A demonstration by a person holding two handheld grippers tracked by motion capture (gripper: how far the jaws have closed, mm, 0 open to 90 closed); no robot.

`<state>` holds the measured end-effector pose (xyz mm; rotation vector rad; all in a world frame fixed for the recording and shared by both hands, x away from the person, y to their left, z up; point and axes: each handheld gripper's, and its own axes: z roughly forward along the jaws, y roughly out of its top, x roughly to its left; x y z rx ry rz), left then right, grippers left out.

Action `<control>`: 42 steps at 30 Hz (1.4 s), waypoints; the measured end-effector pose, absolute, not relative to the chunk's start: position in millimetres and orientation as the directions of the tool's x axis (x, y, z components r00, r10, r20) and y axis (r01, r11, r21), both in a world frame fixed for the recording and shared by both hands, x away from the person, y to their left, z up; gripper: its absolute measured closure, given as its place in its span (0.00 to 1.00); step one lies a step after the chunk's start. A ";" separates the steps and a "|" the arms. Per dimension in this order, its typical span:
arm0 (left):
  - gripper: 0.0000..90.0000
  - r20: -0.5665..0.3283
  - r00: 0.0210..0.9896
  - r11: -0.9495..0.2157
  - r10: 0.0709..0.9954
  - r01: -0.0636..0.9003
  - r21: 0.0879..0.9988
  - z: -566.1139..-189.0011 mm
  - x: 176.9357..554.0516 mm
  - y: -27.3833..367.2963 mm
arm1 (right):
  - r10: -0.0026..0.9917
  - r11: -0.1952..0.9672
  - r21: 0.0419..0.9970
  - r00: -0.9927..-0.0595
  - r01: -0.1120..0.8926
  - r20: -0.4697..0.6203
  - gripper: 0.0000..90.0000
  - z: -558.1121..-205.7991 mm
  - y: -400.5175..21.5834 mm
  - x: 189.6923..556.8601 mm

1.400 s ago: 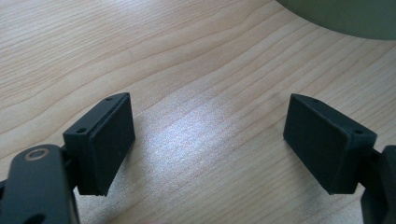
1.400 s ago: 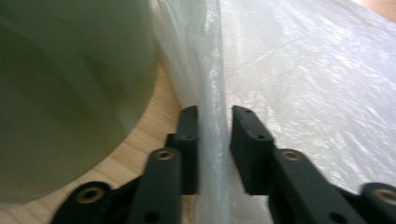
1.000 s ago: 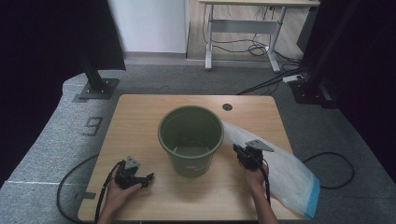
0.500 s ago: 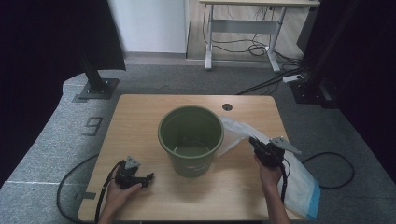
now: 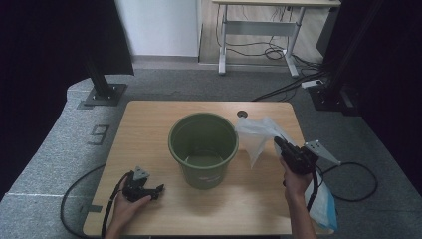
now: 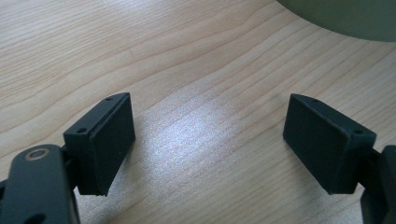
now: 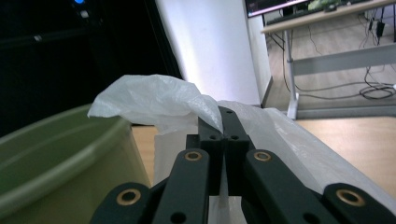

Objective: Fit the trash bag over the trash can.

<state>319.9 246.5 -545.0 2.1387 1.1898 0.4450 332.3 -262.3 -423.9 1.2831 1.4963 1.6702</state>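
A dark green bucket (image 5: 203, 149) stands upright in the middle of the wooden table (image 5: 149, 124); its rim also shows in the right gripper view (image 7: 56, 154). My right gripper (image 5: 279, 143) is to the bucket's right, raised off the table and shut on a white translucent plastic bag (image 5: 256, 133). In the right gripper view the jaws (image 7: 223, 114) meet on the crumpled bag (image 7: 154, 100). The bag's lower end hangs past the table's right front edge. My left gripper (image 5: 158, 189) rests on the table at the front left, open, with bare wood between its pads (image 6: 208, 140).
A round cable hole (image 5: 242, 114) sits near the table's far edge. Cables trail from both grippers over the grey floor mat. Black stand bases (image 5: 102, 94) and a desk frame (image 5: 259, 30) stand beyond the table.
My right gripper has risen and moved right with the bag, lifting the bag's upper end off the table beside the bucket. The left gripper has stayed put.
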 end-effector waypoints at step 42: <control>0.18 -0.016 0.525 -0.378 0.851 0.633 0.675 -544.9 320.5 245.7 | 0.815 -0.185 0.983 -0.556 0.018 0.163 0.98 -344.4 -202.7 309.1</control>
